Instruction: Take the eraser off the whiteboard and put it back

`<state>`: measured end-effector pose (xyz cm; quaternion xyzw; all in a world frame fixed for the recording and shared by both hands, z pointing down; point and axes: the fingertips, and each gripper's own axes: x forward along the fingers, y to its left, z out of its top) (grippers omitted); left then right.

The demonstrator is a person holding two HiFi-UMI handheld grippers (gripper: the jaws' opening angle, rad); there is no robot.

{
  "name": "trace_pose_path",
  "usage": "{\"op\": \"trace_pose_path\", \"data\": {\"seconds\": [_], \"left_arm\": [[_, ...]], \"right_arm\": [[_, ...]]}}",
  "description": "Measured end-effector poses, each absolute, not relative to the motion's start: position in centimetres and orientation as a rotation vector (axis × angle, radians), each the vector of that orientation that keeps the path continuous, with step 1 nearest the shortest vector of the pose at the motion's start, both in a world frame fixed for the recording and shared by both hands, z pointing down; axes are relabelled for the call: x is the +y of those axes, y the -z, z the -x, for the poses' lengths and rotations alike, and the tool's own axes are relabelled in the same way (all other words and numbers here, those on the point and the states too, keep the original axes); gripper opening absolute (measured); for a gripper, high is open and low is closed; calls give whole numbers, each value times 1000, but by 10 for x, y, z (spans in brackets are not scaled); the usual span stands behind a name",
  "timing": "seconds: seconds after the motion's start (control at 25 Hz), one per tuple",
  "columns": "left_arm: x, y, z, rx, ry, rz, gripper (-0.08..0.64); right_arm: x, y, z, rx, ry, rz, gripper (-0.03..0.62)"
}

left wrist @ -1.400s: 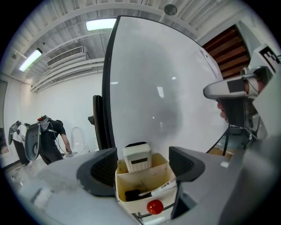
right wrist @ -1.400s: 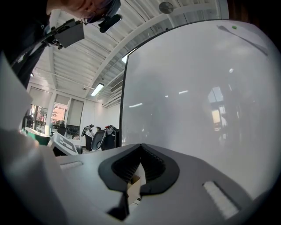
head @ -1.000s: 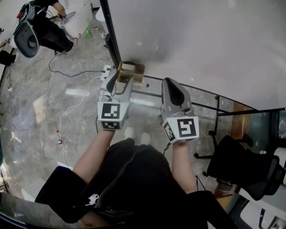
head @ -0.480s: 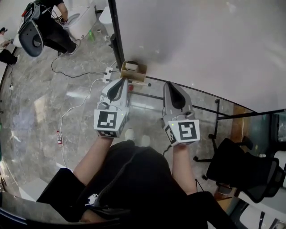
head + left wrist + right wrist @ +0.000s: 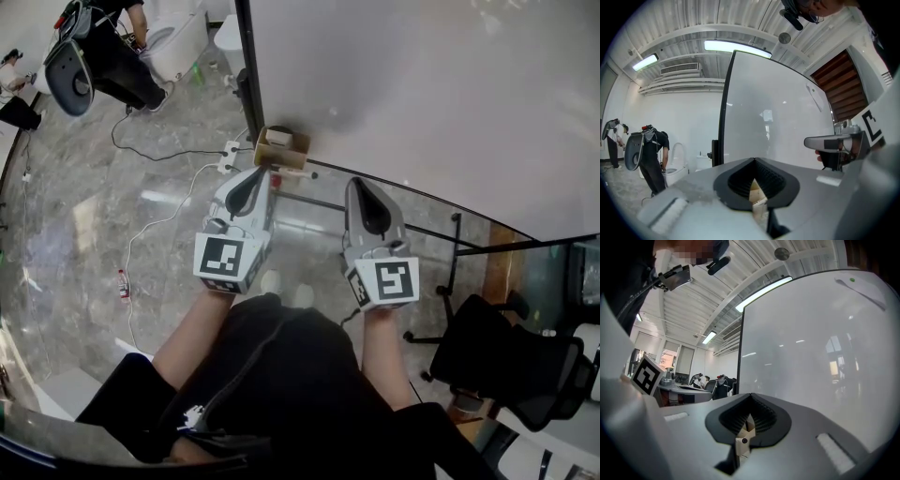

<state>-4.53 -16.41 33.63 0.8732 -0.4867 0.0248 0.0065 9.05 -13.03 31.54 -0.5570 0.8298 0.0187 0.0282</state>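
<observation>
The whiteboard [image 5: 422,84] fills the upper right of the head view. At its lower left corner sits a small wooden box [image 5: 298,150] holding a white eraser [image 5: 278,137]. My left gripper [image 5: 261,172] is shut and empty, a short way in front of the box. In the left gripper view the closed left gripper [image 5: 754,161] lets only a sliver of the pale box [image 5: 757,194] show through. My right gripper [image 5: 361,183] is level beside it, also shut and empty. In its own view the right gripper [image 5: 750,397] faces the whiteboard [image 5: 811,343].
The board's black frame post [image 5: 246,66] and stand legs [image 5: 412,202] run across the grey stone floor. Cables and a power strip [image 5: 228,150] lie at the left. A black office chair [image 5: 497,356] stands at the lower right. A person [image 5: 112,52] bends over at the far left.
My left gripper has drawn back from the wooden box towards me and risen a little. Its jaws were apart near the eraser and are now closed with nothing in them. The right gripper has hardly moved.
</observation>
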Motion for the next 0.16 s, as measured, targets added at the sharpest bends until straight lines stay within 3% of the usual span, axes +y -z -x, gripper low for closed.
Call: {"op": "trace_pose_path", "data": {"seconds": [0.16], "left_arm": [[-161,-334,39,-1515,-72,-2746,3]], "right_arm": [[-130,-315,-94,2565,-68,1720,9]]}}
